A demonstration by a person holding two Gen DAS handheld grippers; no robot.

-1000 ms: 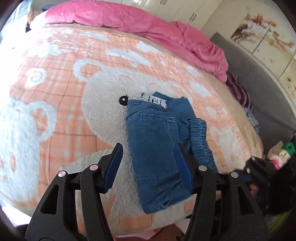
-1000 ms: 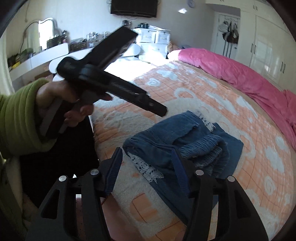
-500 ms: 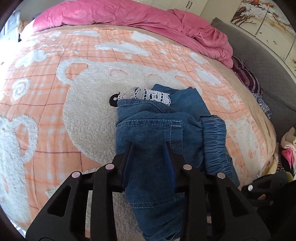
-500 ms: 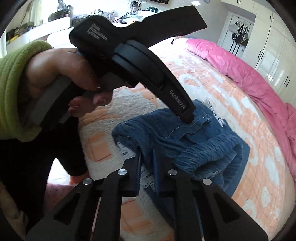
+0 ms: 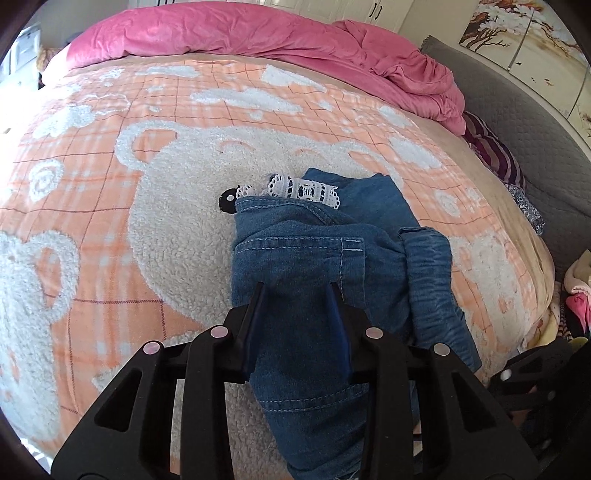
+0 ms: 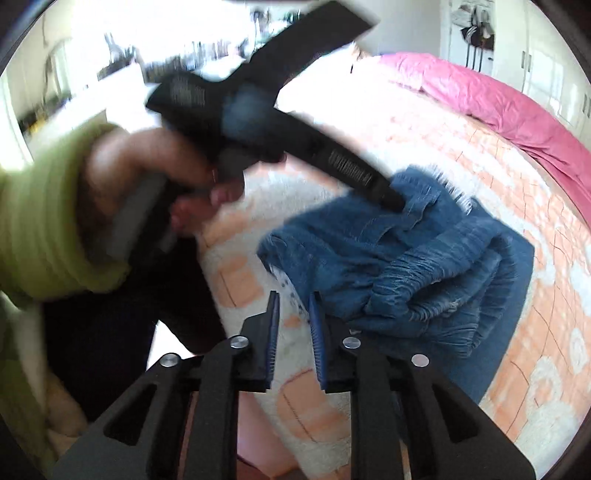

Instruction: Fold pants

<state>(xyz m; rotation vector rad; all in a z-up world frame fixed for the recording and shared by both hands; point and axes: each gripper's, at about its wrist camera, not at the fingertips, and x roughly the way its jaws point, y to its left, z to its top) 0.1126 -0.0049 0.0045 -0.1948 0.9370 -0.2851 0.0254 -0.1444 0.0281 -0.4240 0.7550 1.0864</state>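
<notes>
A wide bed fills both views, covered by a fleecy orange-and-white bear-print blanket with a thin grid pattern and raised, woolly white patches. A crumpled pink duvet is heaped along its far edge, with white wardrobe doors behind it and a grey quilted sofa along the bed's side. A cluttered white shelf shows, blurred, at the upper left of the right wrist view.

The denim pants lie bunched near the blanket's near edge, on the white bear shape: soft blue cloth with pale topstitching, a gathered elastic waistband and a strip of white lace trim at the far end.

The left gripper, pointing steeply down, has its blue-padded jaws narrowed on a raised fold of denim, which fills the gap between them. In the right wrist view, a hand in a ribbed green sleeve grasps that gripper's handle.

The right gripper hangs at the pants' near edge, its jaws slightly apart and opening; spotted white lace shows in the gap, though the pads do not press on it.
</notes>
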